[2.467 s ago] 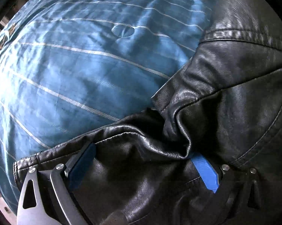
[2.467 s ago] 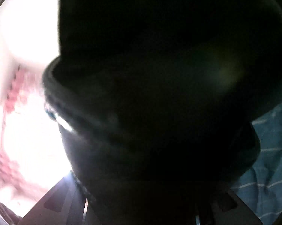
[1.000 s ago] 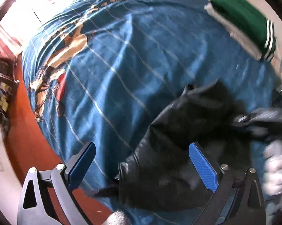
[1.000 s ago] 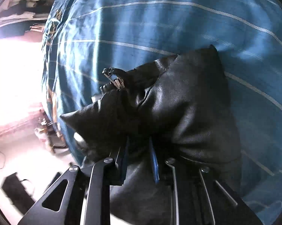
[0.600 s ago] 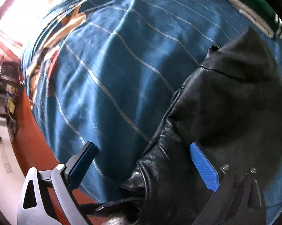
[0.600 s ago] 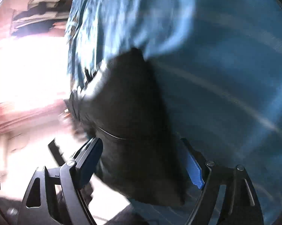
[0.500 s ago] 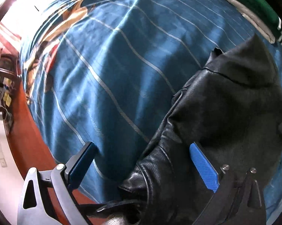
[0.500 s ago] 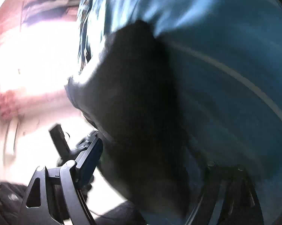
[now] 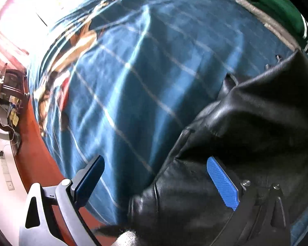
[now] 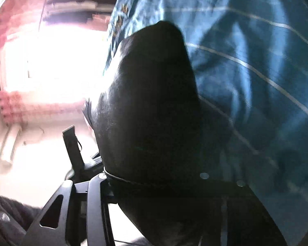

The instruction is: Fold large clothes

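Left wrist view: the left gripper (image 9: 154, 181) hangs with its jaws spread wide over the near edge of the blue striped bedspread (image 9: 133, 71), pressing on nothing. Its left pad sits over bare spread; its right pad sits over the black leather jacket (image 9: 246, 127), which lies bunched to the right and runs away toward the far right. In the right wrist view the jacket (image 10: 154, 102) fills the space between the right gripper (image 10: 160, 182) fingers, whose jaws are closing; whether the pads already press on it is hidden. Judging by this, the right hand is nearer.
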### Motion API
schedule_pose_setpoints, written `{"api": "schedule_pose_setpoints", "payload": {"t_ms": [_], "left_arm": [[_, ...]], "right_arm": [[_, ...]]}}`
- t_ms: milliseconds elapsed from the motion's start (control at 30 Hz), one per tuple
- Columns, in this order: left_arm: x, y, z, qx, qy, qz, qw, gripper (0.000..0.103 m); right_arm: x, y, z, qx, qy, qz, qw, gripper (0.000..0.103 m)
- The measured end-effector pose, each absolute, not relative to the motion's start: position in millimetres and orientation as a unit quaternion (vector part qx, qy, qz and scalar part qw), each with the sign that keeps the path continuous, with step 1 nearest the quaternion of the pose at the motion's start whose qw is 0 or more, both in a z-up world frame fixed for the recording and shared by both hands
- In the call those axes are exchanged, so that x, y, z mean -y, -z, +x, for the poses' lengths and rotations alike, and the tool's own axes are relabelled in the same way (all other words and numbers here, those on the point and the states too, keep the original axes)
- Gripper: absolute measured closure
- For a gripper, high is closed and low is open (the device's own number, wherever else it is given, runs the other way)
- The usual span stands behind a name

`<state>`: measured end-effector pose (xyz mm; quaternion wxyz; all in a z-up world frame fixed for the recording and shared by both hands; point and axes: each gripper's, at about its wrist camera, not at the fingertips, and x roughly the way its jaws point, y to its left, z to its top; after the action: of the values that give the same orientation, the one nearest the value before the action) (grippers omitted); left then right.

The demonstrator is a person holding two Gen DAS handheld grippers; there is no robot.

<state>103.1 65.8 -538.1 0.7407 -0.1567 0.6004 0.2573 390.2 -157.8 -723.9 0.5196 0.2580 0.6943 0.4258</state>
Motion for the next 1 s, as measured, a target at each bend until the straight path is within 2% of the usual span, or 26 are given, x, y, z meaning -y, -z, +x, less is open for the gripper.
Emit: {"api": "schedule_pose_setpoints", "payload": {"t_ms": [200,233,267,300,333,367,500,633,733,800,867,1000], "left_arm": [[-67.6,496.7,126.5,-0.554,-0.252,-0.169,0.775,0.000],[-63.5,492.6,129.5,-0.550,-0.249,-0.170,0.779,0.000],[-58.3,490.8,133.1,-0.547,-0.245,-0.171,0.782,0.000],[-51.1,490.4,138.8,-0.548,-0.241,-0.170,0.783,0.000],[-48.1,491.2,141.9,-0.550,-0.238,-0.167,0.783,0.000],[-43.6,490.9,146.4,-0.552,-0.235,-0.162,0.784,0.000],[-22.1,497.0,160.9,-0.552,-0.222,-0.136,0.792,0.000],[-6.4,496.8,184.8,-0.535,-0.222,-0.119,0.807,0.000],[-1.6,511.5,199.5,-0.529,-0.229,-0.097,0.811,0.000],[0.9,533.4,200.9,-0.551,-0.232,-0.067,0.799,0.000],[-0.6,552.9,194.4,-0.572,-0.228,-0.062,0.786,0.000],[-10.9,563.9,175.3,-0.585,-0.220,-0.088,0.776,0.000]], "right_arm": [[218.1,736.3,404.7,-0.635,-0.328,0.429,0.553,0.055],[230.7,747.3,407.2,-0.635,-0.298,0.446,0.556,0.052],[243.5,761.3,410.8,-0.651,-0.258,0.444,0.559,0.041],[252.9,775.0,413.6,-0.676,-0.218,0.434,0.554,0.034],[261.5,785.7,415.0,-0.696,-0.189,0.424,0.548,0.033],[268.9,789.3,415.5,-0.703,-0.179,0.422,0.543,0.028],[272.8,738.3,413.2,-0.712,-0.148,0.304,0.616,0.028],[279.6,661.0,421.4,-0.659,-0.159,0.233,0.698,0.028],[235.3,644.6,442.7,-0.648,-0.256,0.241,0.675,0.030],[203.7,658.9,456.4,-0.658,-0.288,0.241,0.652,0.048],[178.6,688.6,482.0,-0.678,-0.281,0.234,0.638,0.057],[164.1,736.6,501.9,-0.705,-0.211,0.243,0.632,0.063]]}}
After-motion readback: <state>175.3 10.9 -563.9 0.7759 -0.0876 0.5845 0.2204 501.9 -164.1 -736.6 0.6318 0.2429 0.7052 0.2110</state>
